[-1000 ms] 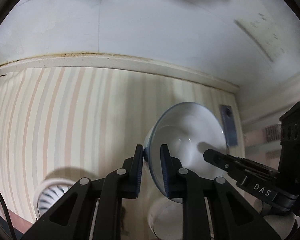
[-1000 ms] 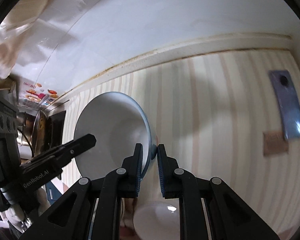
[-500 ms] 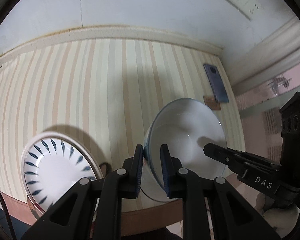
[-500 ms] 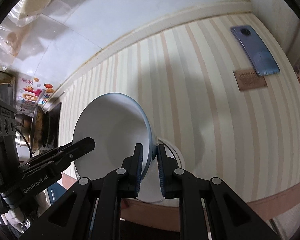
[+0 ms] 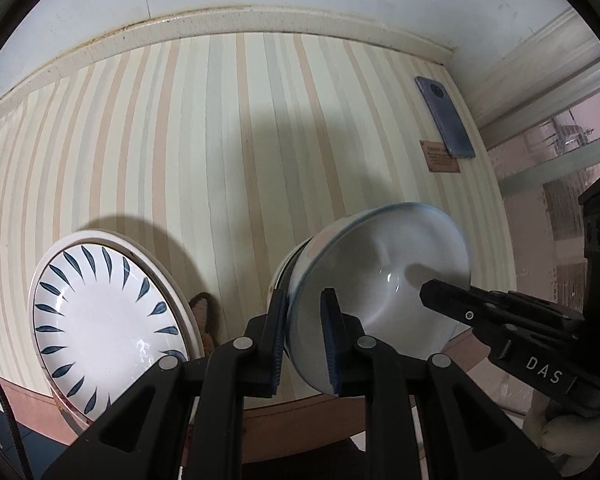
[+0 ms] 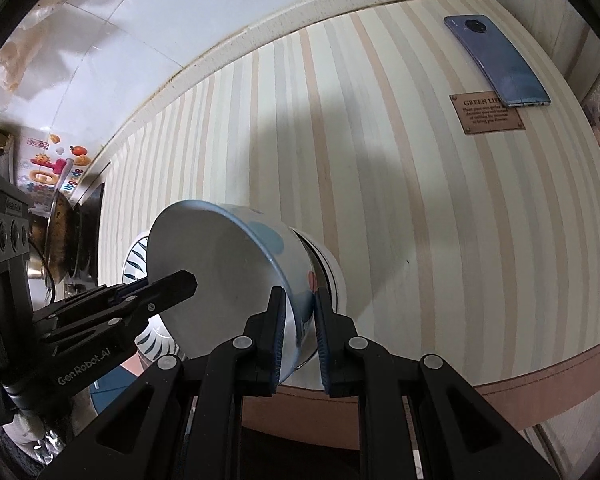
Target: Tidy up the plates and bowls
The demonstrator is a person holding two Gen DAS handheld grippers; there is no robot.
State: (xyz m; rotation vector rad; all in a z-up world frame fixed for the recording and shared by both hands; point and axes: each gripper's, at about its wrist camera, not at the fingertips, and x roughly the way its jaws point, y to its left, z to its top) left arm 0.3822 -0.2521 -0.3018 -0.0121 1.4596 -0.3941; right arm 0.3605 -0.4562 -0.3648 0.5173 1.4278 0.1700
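A white bowl (image 5: 384, 268) with a blue rim and coloured dots hangs tilted between both grippers. My left gripper (image 5: 304, 300) is shut on its near rim in the left wrist view. On the opposite rim (image 6: 296, 304) my right gripper (image 6: 298, 300) is shut too. Each gripper shows in the other's view, the right gripper (image 5: 448, 296) and the left gripper (image 6: 172, 284). Just under the held bowl sits a second white bowl (image 6: 330, 268), near the table's front edge. A white plate (image 5: 100, 320) with blue leaf marks lies to the left of it.
A blue phone (image 6: 496, 60) lies on a brown plaque (image 6: 488, 114) at the far right of the striped table (image 5: 220, 140). The wall runs along the back. A pot and stove (image 6: 60, 240) stand beyond the table's left end. The front edge (image 6: 540, 376) is close.
Both grippers have carried the bowl toward the table's front edge and lower. The leaf-pattern plate has come into view, and the held bowl now hangs over the second white bowl.
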